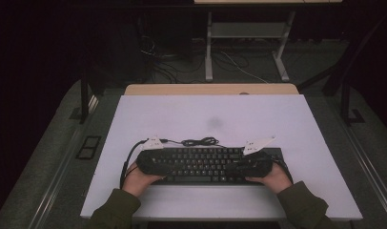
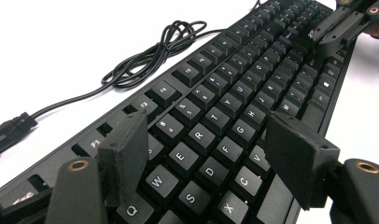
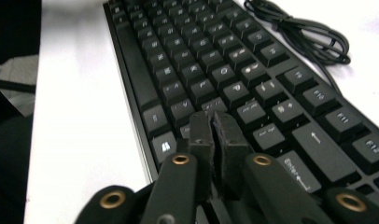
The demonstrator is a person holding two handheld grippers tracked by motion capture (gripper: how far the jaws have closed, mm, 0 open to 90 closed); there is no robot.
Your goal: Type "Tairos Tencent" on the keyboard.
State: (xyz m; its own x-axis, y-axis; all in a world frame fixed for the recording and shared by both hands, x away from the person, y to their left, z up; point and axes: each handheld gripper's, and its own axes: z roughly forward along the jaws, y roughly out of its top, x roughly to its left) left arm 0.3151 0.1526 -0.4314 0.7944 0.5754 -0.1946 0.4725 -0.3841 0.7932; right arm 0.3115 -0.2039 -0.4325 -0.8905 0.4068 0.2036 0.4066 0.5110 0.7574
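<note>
Left gripper (image 2: pixel 206 158), jaws spread wide over the keyboard (image 2: pixel 225 121), could snag a keycap if it dips lower.

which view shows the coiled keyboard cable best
The left gripper view: the coiled cable lies in sharp focus on the white table beside the keyboard, loops and trailing run visible. The right gripper view catches part of the coil, cut by the frame's edge. The high view shows it whole but small.
</note>
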